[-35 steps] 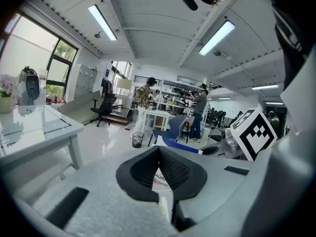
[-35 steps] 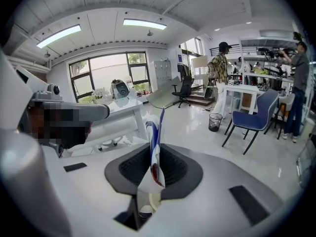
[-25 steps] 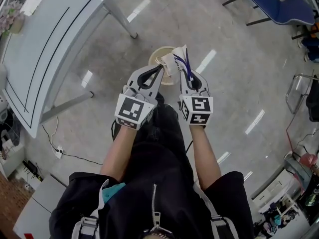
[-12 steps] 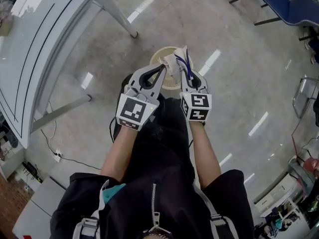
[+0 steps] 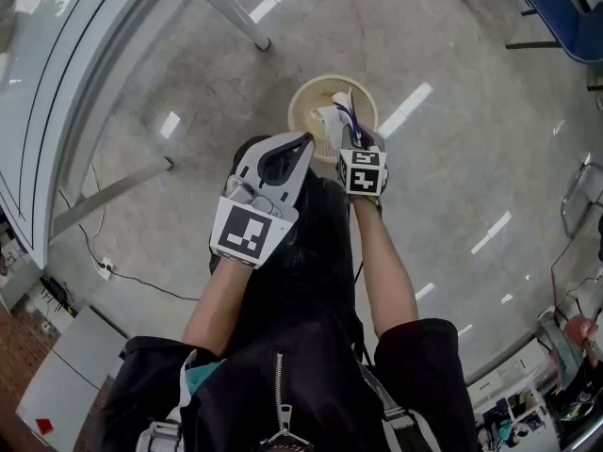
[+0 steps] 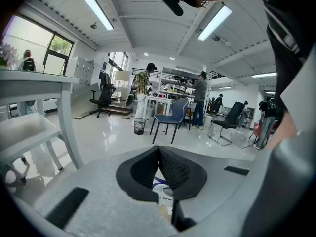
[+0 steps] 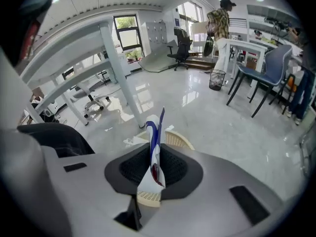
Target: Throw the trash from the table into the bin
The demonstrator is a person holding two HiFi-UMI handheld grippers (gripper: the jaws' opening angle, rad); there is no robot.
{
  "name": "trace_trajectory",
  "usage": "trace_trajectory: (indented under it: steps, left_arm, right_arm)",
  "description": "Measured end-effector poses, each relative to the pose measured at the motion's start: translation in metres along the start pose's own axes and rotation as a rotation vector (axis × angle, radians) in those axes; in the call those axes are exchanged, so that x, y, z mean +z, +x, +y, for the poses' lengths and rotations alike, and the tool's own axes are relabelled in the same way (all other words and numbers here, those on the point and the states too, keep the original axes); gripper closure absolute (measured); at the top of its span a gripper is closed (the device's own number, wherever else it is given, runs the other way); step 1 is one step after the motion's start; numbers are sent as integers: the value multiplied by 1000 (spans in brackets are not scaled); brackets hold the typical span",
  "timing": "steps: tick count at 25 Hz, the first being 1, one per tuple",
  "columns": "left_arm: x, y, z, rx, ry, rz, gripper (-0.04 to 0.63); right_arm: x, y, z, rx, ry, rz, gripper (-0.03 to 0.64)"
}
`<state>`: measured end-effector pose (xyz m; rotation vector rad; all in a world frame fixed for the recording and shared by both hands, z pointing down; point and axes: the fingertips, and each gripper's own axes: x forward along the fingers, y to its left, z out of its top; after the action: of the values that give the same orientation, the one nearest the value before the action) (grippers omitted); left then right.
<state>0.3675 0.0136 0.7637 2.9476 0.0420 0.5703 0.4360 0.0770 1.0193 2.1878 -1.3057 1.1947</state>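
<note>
A white wrapper with blue print (image 5: 337, 116) stands upright in my right gripper (image 5: 352, 139), which is shut on it directly above a round cream bin (image 5: 306, 97) on the floor. In the right gripper view the wrapper (image 7: 153, 130) is pinched between the dark pads (image 7: 175, 169), with the bin's ribbed rim (image 7: 177, 140) just beyond. My left gripper (image 5: 303, 141) hangs beside it on the left, jaws shut and empty. In the left gripper view its tips (image 6: 159, 149) meet, and the wrapper (image 6: 165, 195) shows below them.
The white table (image 5: 57, 83) fills the upper left, its slanted legs (image 5: 108, 196) reaching the floor near the bin. A cable and power strip (image 5: 105, 269) lie at the left. A blue chair (image 5: 565, 3) stands at the far upper right. Polished floor surrounds the bin.
My right gripper has dropped toward the bin with the wrapper still in it. The left gripper sank a little and stayed shut.
</note>
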Motion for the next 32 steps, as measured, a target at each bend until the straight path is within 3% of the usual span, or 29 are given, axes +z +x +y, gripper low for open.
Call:
trace_trajectory:
  steps: [6, 10, 14, 18, 19, 22, 24, 27, 32]
  left_arm:
    - [-10, -4, -4, 30, -65, 59, 591]
    - [-5, -11, 6, 64, -98, 86, 591]
    - [27, -15, 18, 131, -183, 59, 591]
    - [48, -7, -3, 162, -260, 71, 591]
    - [53, -5, -10, 182, -267, 55, 591]
    - [64, -4, -31, 276, -303, 15, 591]
    - [72, -2, -36, 321, -284, 5, 591]
    - [89, -15, -45, 370, -227, 4, 591]
    - [142, -32, -50, 445, -216, -44, 591]
  right_arm:
    - [-29, 54, -6, 30, -20, 119, 561]
    - [-52, 76, 1, 56, -55, 231, 462]
    - [-15, 49, 12, 112, -142, 234, 448]
    - [20, 9, 10, 196, -139, 248, 449]
    - [27, -1, 8, 215, -149, 238, 454]
    - [58, -37, -1, 255, -249, 145, 578]
    - [86, -60, -4, 269, -298, 66, 606]
    - [111, -109, 0, 294, -332, -6, 607]
    - [178, -187, 17, 371, -364, -142, 607]
